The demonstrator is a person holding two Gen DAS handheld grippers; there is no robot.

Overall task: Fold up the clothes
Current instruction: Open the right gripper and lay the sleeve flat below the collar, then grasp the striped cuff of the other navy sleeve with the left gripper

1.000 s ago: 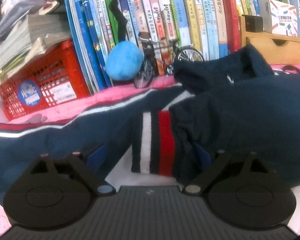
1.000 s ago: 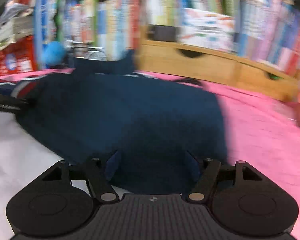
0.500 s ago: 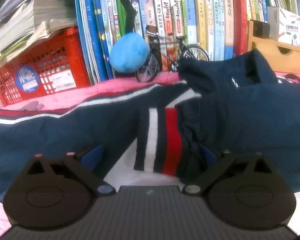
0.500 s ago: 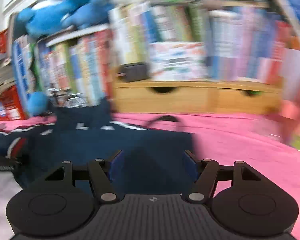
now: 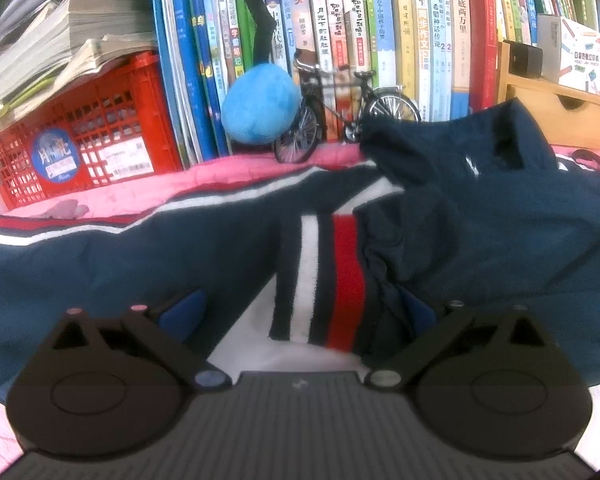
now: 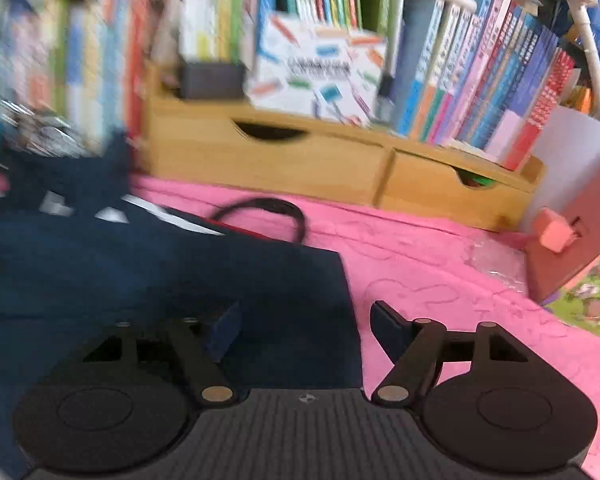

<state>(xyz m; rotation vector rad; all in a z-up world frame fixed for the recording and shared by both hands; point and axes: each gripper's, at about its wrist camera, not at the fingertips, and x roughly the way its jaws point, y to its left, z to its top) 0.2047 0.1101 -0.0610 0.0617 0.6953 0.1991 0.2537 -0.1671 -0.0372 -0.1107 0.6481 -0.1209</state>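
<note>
One navy garment (image 5: 480, 232) is lying on the pink cover (image 6: 440, 264), with one striped cuff (image 5: 324, 276) showing. One red crate (image 5: 80, 148), one blue plush ball (image 5: 260, 108) and one toy bicycle (image 5: 340, 116) are standing by the books. Two wooden drawers (image 6: 268, 160) are showing, and one patterned box (image 6: 316, 72) is sitting above them.

Navy garment (image 5: 500, 220) with white and red stripes, pink cloth (image 6: 440, 264), red crate (image 5: 88, 140), blue plush (image 5: 260, 108)

Motion blur smears the books (image 6: 80, 60) at the right view's left side; the jacket (image 5: 500, 220) runs off both edges of the left view.
</note>
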